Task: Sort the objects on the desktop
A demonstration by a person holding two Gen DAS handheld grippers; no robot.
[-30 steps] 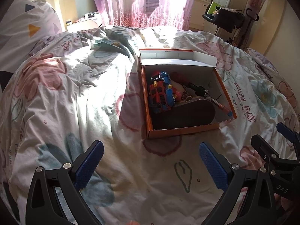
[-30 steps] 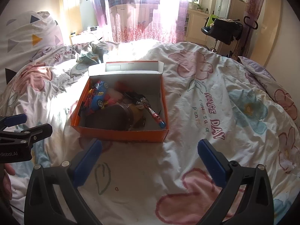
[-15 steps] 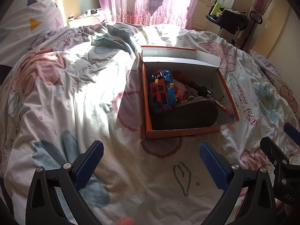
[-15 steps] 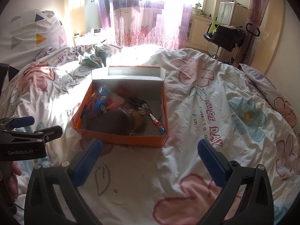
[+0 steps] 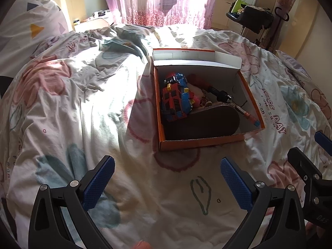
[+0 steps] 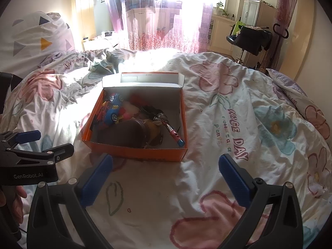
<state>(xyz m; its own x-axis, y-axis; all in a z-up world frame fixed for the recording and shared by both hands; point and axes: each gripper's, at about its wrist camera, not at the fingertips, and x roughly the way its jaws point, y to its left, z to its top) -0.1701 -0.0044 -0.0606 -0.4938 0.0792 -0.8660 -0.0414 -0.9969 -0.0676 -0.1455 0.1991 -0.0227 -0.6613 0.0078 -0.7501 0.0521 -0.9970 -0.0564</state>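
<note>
An open orange cardboard box (image 5: 199, 142) (image 6: 137, 152) sits on the flowered bed cover. Inside lie a red and blue toy car (image 5: 176, 101) (image 6: 113, 109), a dark brown oval case (image 5: 207, 122) (image 6: 122, 133), a pink-tipped pen-like tool (image 5: 247, 115) (image 6: 173, 131) and a black-handled tool (image 5: 220, 93). My left gripper (image 5: 166, 183) is open and empty, on the near side of the box. My right gripper (image 6: 164, 179) is open and empty, also near the box's front wall. Each gripper shows at the edge of the other's view.
The rumpled flowered bed cover (image 5: 72, 103) (image 6: 249, 124) fills both views. A patterned pillow (image 6: 35, 41) lies at the far left. A black chair with clothes (image 6: 249, 39) stands by the window beyond the bed. A hand (image 6: 12, 197) holds the left gripper.
Both grippers have drawn back and risen a little from the box, so it looks smaller and farther. Both stay open and empty. Nothing in the box has moved.
</note>
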